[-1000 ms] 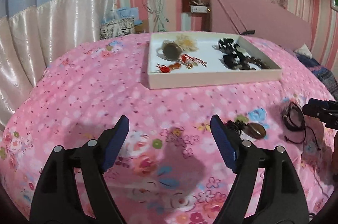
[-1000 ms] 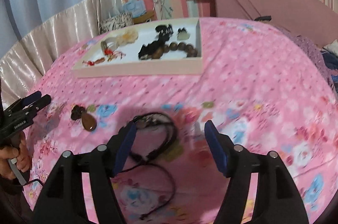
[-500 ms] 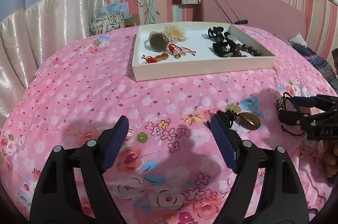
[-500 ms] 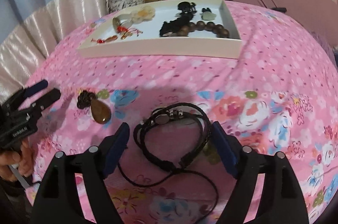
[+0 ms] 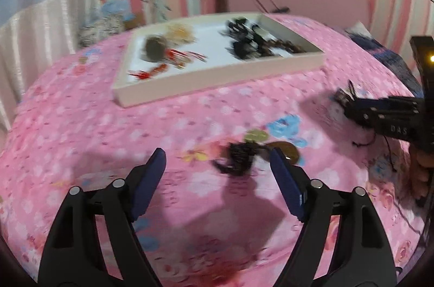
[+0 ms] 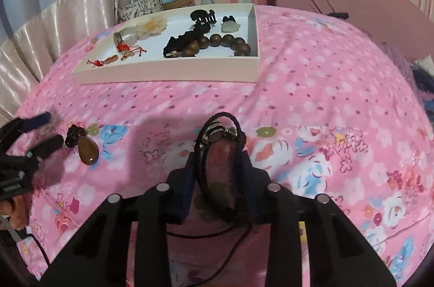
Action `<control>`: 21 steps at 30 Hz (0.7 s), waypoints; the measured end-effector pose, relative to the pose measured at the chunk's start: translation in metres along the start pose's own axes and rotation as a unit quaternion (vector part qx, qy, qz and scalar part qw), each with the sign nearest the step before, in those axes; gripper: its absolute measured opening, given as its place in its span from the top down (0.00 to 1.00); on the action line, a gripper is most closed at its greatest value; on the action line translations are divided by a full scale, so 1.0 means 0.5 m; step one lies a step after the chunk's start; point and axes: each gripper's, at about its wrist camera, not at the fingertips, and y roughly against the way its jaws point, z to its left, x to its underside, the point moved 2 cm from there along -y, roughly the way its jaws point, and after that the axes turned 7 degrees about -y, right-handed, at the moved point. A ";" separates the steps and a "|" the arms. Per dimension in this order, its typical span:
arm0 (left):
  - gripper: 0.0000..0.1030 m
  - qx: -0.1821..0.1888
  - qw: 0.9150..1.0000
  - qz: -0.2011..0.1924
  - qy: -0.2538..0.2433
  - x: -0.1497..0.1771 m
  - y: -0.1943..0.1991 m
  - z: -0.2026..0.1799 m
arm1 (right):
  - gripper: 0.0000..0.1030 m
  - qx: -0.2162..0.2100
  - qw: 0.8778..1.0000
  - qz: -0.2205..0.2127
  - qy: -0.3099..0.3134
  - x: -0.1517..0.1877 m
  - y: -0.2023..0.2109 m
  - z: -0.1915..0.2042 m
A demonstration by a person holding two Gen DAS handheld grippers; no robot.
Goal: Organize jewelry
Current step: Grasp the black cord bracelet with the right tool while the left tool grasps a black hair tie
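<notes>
On the pink floral bedspread (image 6: 312,86) the job looks mostly done: the shallow cream tray (image 6: 168,73) already holds a beige fabric flower (image 6: 152,25), a round bangle-like piece (image 6: 119,39), red knotted cord charms (image 6: 124,50), a black hair claw (image 6: 202,16), a pale green carved stone (image 6: 230,26), a black fuzzy scrunchie (image 6: 184,41) and a strand of big brown wooden beads (image 6: 222,43). Two pieces are left outside it. First, the black braided cord bracelet (image 6: 221,129), a multi-strand loop with small metal beads and thin trailing cords, is clamped between the nearly closed pads of the right hand-held gripper (image 6: 218,170) and stands up off the bed, so I judge it is about to be carried to the tray. Second, the teardrop brown stone pendant (image 6: 88,150), glossy and smooth with a black knotted cord top, lies flat on the bedspread. The left hand-held gripper (image 5: 217,165) has its pads wide apart and holds nothing, hovering just short of that pendant, which sits between the blue pads and partly behind the right one in its own blurred view. Bedspread is soft, slightly wrinkled cloth; the tray is rigid, straight-walled and matte.
</notes>
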 end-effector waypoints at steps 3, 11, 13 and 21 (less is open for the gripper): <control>0.36 0.028 0.999 0.031 -0.013 -0.003 -0.030 -0.013 | 0.66 0.001 1.000 0.002 0.004 0.000 -0.003 0.003; 0.45 0.033 0.997 0.036 -0.053 -0.018 -0.057 -0.046 | 0.59 -0.024 1.000 0.005 -0.007 -0.001 -0.006 0.000; 0.45 0.037 0.997 0.033 -0.067 -0.021 -0.058 -0.060 | 0.59 -0.025 1.000 0.006 -0.007 0.000 -0.006 0.000; 0.71 0.060 0.998 0.015 -0.017 -0.027 -0.043 -0.033 | 0.58 -0.023 1.000 0.005 -0.006 0.000 -0.005 -0.001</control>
